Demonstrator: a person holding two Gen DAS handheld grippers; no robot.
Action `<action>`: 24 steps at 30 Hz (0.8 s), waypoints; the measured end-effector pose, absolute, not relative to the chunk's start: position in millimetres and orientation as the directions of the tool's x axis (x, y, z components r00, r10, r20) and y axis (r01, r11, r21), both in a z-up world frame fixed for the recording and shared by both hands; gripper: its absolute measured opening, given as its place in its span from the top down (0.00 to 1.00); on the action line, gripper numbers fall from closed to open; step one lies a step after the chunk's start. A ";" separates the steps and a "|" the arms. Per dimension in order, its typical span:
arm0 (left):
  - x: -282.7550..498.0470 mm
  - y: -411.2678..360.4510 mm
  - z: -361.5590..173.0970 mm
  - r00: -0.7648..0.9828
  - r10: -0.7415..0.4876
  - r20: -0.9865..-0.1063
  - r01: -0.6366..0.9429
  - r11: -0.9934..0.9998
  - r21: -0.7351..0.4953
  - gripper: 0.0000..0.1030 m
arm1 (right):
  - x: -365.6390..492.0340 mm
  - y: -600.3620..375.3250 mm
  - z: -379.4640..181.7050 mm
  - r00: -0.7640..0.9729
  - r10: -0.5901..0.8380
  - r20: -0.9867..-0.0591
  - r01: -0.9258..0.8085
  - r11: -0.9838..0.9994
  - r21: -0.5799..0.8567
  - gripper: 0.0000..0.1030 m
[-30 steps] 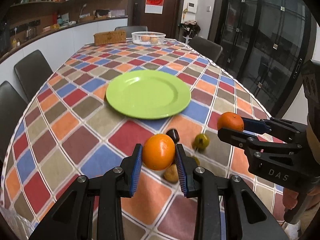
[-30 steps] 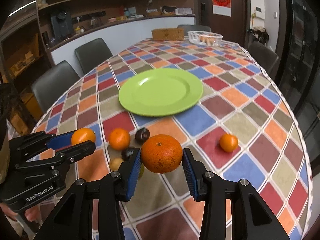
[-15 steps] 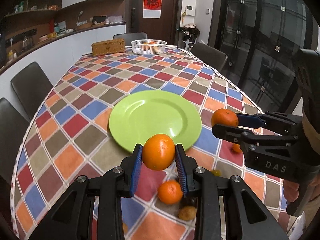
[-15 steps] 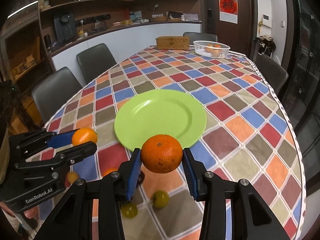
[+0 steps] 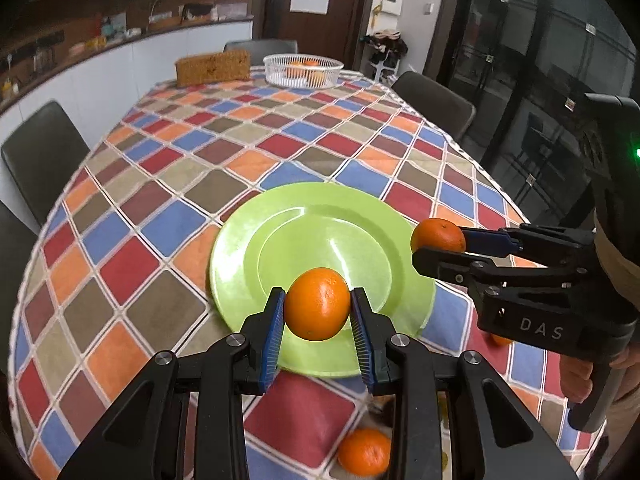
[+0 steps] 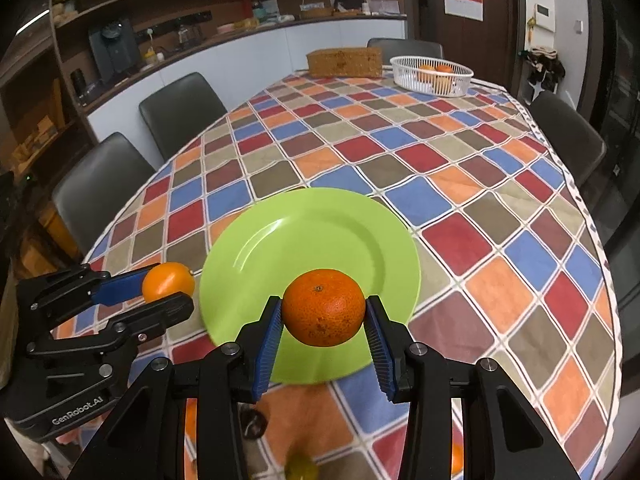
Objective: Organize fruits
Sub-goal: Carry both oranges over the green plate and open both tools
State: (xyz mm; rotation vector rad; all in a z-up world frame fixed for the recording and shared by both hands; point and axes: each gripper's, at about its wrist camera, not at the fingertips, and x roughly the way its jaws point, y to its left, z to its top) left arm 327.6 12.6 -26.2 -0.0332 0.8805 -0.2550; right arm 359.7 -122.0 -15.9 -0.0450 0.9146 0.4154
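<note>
Dining-room setting: a long table under a chequered tablecloth (image 5: 168, 184), dark chairs along both sides, cabinets behind.

We record the left gripper (image 5: 318, 314) clamped on a smooth orange (image 5: 317, 303), blue pads seated at its left and right flanks across the widest part. It hangs over the near rim of the green plate (image 5: 280, 216), clear of the surface. The right gripper (image 6: 323, 318) is closed likewise on a darker, pitted mandarin (image 6: 323, 306), also above the plate's near edge. Each tool is visible from the other's camera, one at either side of the plate, fingers pointing inward and roughly level.

We judge both fruits light, round and prone to roll, with a skin that yields under pressure; the mid-line hold looks correct, and a firmer squeeze would risk bruising. We would lower each close to the plate before release.

Outward: a loose orange (image 5: 364, 457) lies near on the cloth, with small dark and yellowish fruits (image 6: 301, 467) partly hidden below the fingers. At the far end stand a white basket (image 6: 432, 76) holding oranges and a brown box (image 6: 344, 62).
</note>
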 end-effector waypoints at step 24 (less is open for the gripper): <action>382.1 16.4 -59.6 0.511 -0.216 -0.832 0.168 0.974 -0.149 0.62 | 420.0 -120.9 -64.9 0.401 0.334 -0.853 -0.299 0.928 0.222 0.58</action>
